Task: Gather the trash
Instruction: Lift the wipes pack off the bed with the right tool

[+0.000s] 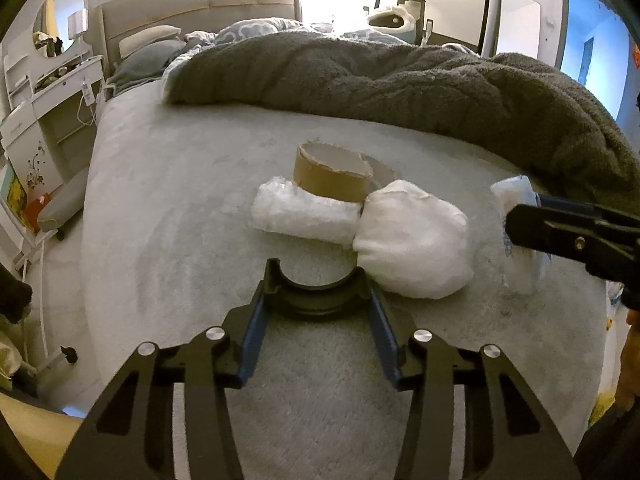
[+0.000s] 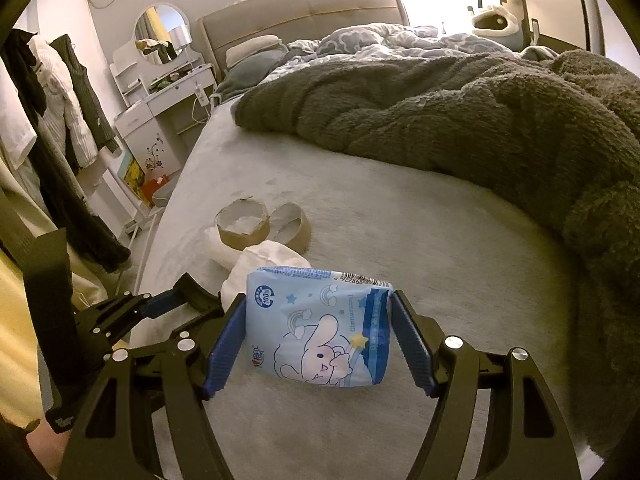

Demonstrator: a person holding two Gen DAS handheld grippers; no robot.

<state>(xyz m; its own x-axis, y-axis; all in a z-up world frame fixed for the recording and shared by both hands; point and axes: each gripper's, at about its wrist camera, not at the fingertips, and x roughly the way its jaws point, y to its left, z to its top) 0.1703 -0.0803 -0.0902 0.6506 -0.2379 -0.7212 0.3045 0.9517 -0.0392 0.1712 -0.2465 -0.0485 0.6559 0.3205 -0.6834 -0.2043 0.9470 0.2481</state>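
Note:
On the pale grey bed sheet (image 1: pixel 168 200) lie two crumpled white wads, one larger (image 1: pixel 412 240) and one longer (image 1: pixel 304 212), in front of two brown cardboard rings (image 1: pixel 332 176) (image 1: pixel 380 168). My left gripper (image 1: pixel 316 278) is open just short of the wads, with only sheet between its fingers; its right tip sits at the edge of the larger wad. My right gripper (image 2: pixel 318 298) is shut on a blue cartoon-printed tissue pack (image 2: pixel 320 328), held just above the sheet. In the left wrist view the pack (image 1: pixel 516 196) shows at the right. The rings (image 2: pixel 240 232) and a wad (image 2: pixel 268 258) lie beyond it.
A thick dark grey blanket (image 1: pixel 400 80) is heaped across the far and right side of the bed. The bed's left edge drops to the floor, where a white dresser with a mirror (image 2: pixel 160 92), a stool (image 1: pixel 60 208) and hanging clothes (image 2: pixel 60 92) stand.

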